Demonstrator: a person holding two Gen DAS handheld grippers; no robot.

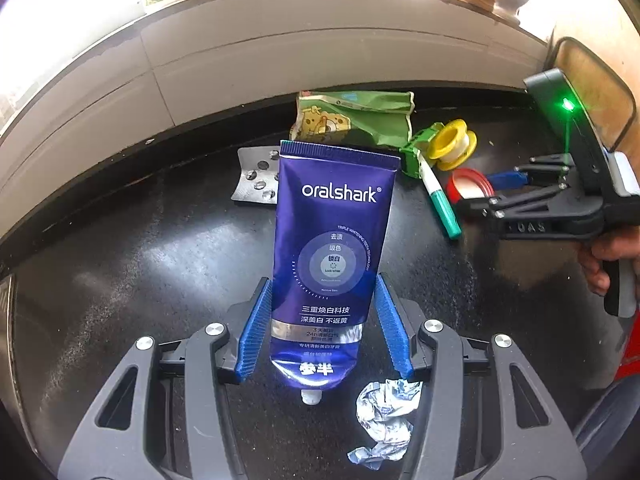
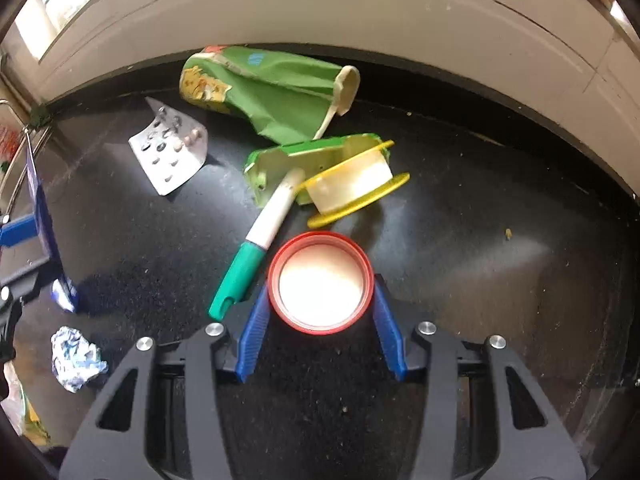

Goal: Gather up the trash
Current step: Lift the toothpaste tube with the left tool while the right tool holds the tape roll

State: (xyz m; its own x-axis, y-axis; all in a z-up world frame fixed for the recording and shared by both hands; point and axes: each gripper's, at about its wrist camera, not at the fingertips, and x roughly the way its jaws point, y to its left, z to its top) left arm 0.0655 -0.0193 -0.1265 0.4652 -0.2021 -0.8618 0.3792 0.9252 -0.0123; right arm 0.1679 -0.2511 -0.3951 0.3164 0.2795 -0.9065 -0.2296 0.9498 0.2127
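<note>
Though contact unclear, red lid (image 2: 320,289) between right tongs (image 2: 320,296).

Two handheld grippers, both angled steeply down.
Left gripper (image 1: 324,316) clamped; right gripper (image 2: 320,308) half spread, gripped by a hand (image 1: 604,260).

Left wrist view: looks steeply down along its own fingers at the black counter (image 1: 132,264), close, wall (image 1: 280,48) beyond the claw.
Right wrist view: likewise steep and close above the counter, wall ahead.
Shared: green wrapper (image 2: 272,92), blister pack (image 2: 170,152), marker (image 2: 256,240), crumpled foil (image 1: 386,416).
</note>
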